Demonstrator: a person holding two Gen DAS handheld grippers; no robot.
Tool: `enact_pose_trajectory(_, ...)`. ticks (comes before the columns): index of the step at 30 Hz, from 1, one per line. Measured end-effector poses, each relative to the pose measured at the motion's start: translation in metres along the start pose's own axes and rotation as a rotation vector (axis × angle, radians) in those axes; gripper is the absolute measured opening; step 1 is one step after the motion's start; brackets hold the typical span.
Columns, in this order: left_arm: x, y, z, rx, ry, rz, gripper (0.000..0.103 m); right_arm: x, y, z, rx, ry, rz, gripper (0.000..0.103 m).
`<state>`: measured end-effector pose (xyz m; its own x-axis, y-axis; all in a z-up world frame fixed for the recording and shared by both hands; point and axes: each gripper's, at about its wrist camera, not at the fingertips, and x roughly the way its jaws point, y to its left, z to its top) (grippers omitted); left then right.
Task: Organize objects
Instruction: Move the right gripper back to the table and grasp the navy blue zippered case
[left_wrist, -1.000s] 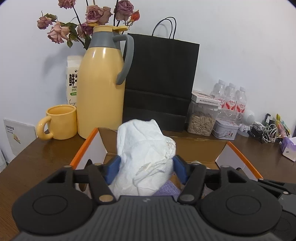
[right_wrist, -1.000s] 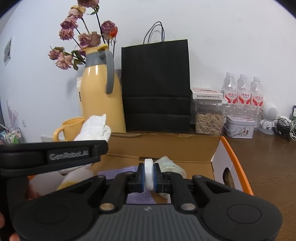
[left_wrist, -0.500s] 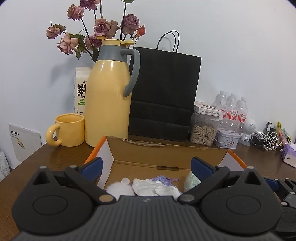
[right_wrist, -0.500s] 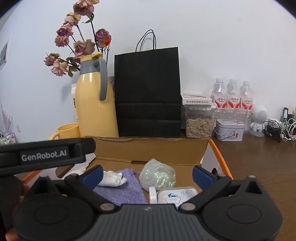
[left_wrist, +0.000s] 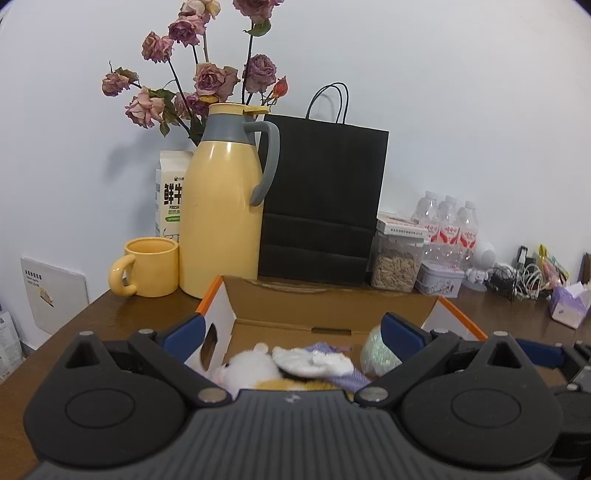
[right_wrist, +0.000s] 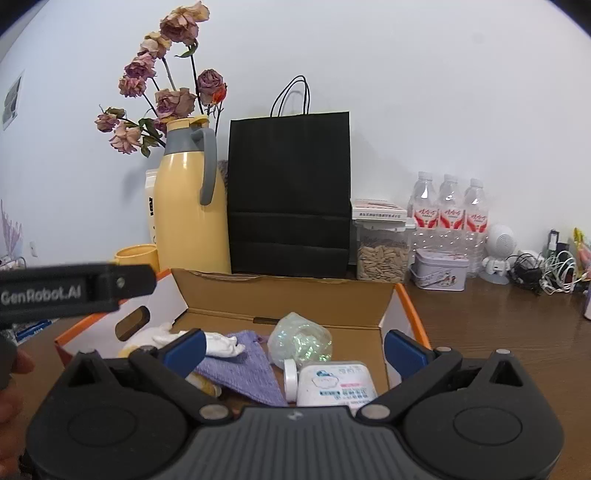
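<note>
The cardboard box (right_wrist: 284, 295) sits open on the brown worktop (right_wrist: 498, 332), and most of the small things are already inside it. From the right wrist view, a purple cloth (right_wrist: 240, 369) lies in the middle of the box. A white crumpled cloth (right_wrist: 221, 343) lies at about 10 o'clock from it. A shiny clear ball (right_wrist: 299, 339) sits at about 2 o'clock from the purple cloth. A white pack with a label (right_wrist: 336, 384) lies at about 4 o'clock, right beside a small white round lid (right_wrist: 290, 380). A fluffy white toy (left_wrist: 247, 365) lies at the left end of the box, touching the white cloth.

The right gripper (right_wrist: 293, 347) has its fingers spread wide, and nothing is between them. The left gripper (left_wrist: 293, 328) also has its fingers wide and empty. Both have just been opening. Both hover over the near side of the box.

So this part of the job looks done: the things lie in the box and both grippers are free. I cannot see any loose thing near the box that needs to go in. The yellow jug (left_wrist: 221, 221), yellow cup (left_wrist: 151, 266) and black bag (left_wrist: 321, 199) stand behind the box, at 12 o'clock, and look like they belong there. Maybe only closing the box is left.
</note>
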<state>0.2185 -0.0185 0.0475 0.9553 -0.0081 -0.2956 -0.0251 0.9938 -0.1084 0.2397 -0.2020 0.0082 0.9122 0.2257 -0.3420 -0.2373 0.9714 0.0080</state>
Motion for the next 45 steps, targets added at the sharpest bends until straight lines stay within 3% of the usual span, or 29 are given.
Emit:
enact_pose_trajectory(9,-0.043,0.011,-0.004,0.018,0.007,0.004,0.103,-0.045,0.002,-0.012,-0.021,0.002,-0.001,0.103)
enact_pose_trajectory(17,-0.072,0.032,-0.016,0.041,0.061,0.051,0.103,-0.068,0.004,-0.036,-0.031,0.078,-0.001,0.103)
enact_pose_trajectory(32,-0.094,0.069,-0.053,0.04,0.2,0.107,0.103,-0.064,0.007,-0.074,-0.029,0.252,0.018,0.102)
enact_pose_trajectory(39,-0.096,0.076,-0.068,0.055,0.256,0.099,0.103,-0.05,0.006,-0.072,0.001,0.3,0.057,0.074)
enact_pose_trajectory(45,-0.094,0.078,-0.074,0.047,0.28,0.098,0.103,-0.039,0.004,-0.072,0.03,0.329,0.055,0.075)
